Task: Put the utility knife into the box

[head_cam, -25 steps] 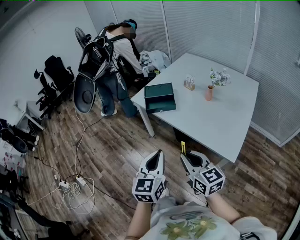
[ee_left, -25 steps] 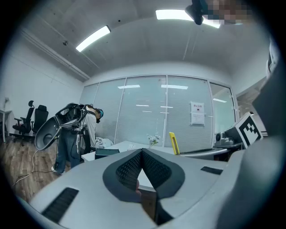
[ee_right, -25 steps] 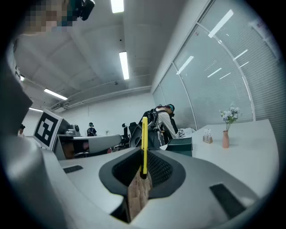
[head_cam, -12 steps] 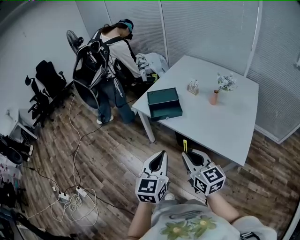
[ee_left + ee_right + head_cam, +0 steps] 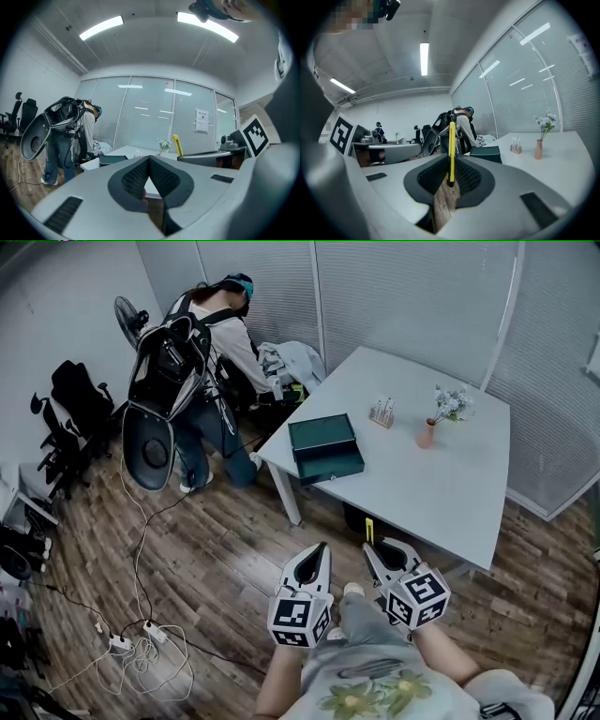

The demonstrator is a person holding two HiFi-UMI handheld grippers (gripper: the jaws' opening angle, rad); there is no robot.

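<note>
My right gripper (image 5: 372, 547) is shut on a yellow utility knife (image 5: 368, 532), which sticks up out of the jaws; in the right gripper view the knife (image 5: 451, 152) stands upright between the pads. A dark green box (image 5: 325, 447) lies on the near left corner of the white table (image 5: 441, 493), well ahead of both grippers; it also shows as the box (image 5: 485, 152) in the right gripper view. My left gripper (image 5: 322, 547) is shut with nothing in it, held beside the right one over the floor. In the left gripper view its jaws meet at the tips (image 5: 149, 158).
A person with a large backpack (image 5: 173, 357) bends over by the table's far left corner. On the table stand a pink vase with flowers (image 5: 427, 432) and a small holder (image 5: 380, 412). Cables and a power strip (image 5: 141, 634) lie on the wood floor at left; office chairs (image 5: 66, 409) stand beyond.
The view has shifted slightly, so the table and box sit a little lower and nearer. The person with the backpack has moved left. Both grippers keep their pose.
</note>
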